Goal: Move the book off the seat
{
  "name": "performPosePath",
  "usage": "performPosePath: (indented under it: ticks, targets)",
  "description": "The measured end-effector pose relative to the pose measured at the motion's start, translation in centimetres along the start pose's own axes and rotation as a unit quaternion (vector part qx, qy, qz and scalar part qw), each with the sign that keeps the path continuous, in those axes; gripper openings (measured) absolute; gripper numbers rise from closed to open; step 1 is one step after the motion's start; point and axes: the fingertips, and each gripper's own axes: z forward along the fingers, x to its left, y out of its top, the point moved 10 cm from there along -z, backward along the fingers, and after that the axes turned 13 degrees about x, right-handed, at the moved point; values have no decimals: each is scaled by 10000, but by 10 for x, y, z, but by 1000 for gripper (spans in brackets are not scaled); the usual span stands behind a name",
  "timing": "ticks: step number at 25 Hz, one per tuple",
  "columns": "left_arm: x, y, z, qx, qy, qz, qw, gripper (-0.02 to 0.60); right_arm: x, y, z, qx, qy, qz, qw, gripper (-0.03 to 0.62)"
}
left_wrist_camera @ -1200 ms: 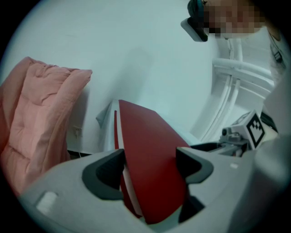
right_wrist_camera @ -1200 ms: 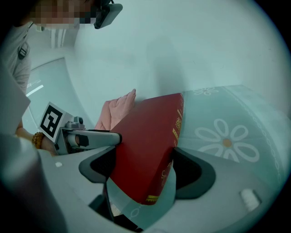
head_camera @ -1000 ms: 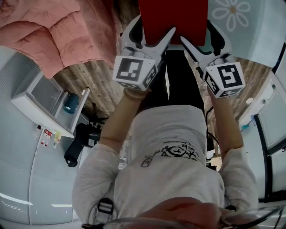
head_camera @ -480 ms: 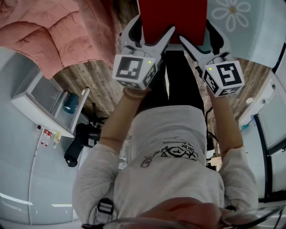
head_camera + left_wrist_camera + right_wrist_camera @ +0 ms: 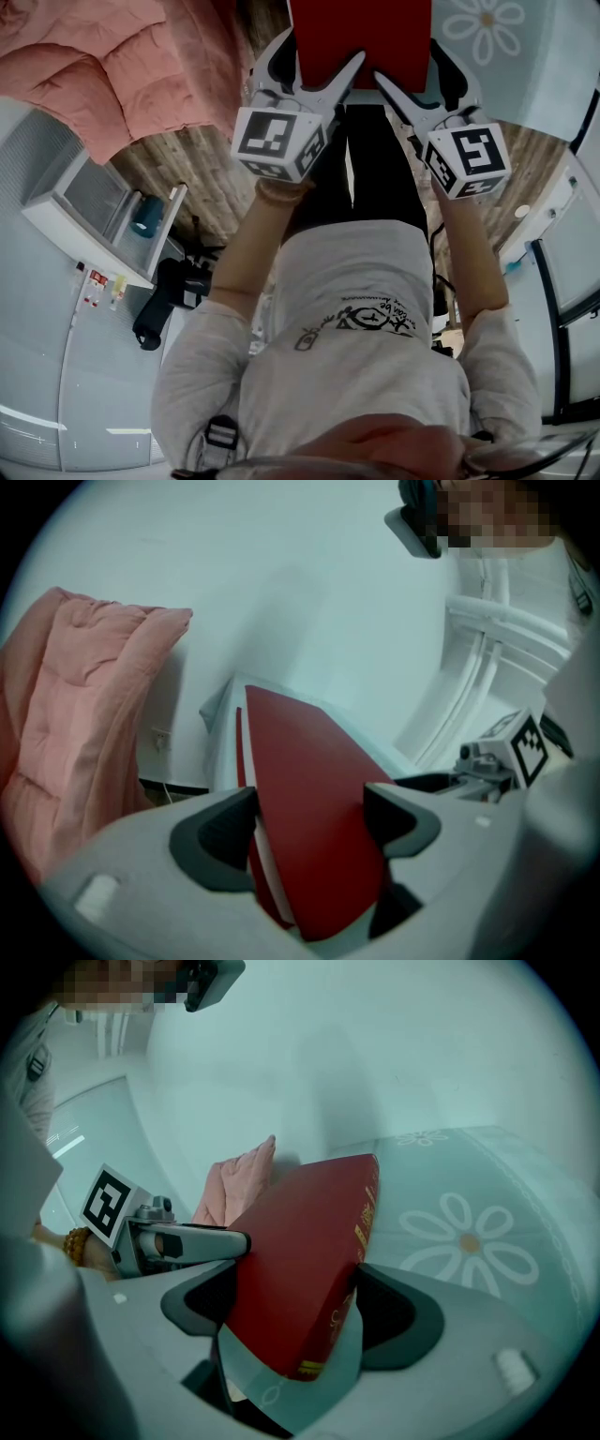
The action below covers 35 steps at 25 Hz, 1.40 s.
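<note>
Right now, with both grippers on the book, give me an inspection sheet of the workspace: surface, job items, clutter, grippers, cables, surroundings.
Surface: pale daisy-print surface to the right of the book; whether the book touches it cannot be told.
Job's things: red book, closed and held by its near edge.
Clutter: pink quilt to the left; black device on the floor.
Grippers: left gripper shut on the book; right gripper shut on the book at its spine end.
Cables: a cord hangs below a wall socket beside the quilt.
Surroundings: wooden floor; white cabinet at the left.
</note>
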Motion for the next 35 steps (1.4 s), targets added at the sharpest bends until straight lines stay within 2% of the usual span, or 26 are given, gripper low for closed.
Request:
performPosePath:
  ticks: [12,20,25,28,32,35]
  targets:
    - [-13,16,-26,15,232,295,9993,357,14,19,-26,-192,-276,-520,9981,370]
    - [-38,50,-61,-243,215,712,9969,351,38,55,-64,-600,-279,-930,9935,289]
    - [-52,85,-88,-699,91,1037,9921,286,57,89,-88,-1021,-264,-1290,9860,226]
    - [-67,102,-109,-906,-105,1125,9895,239,71,108,-111,-1334,-186,-1377,9813,149]
    - [-88,126,-138,-1263,-277,1321,9828,151,89,127,-143,-1612,-167,-1461,9759,120]
    - [-109,138,-162,-1406,-387,1489,9780,119,105,135,-172,-1870,-113,-1587,9694,106]
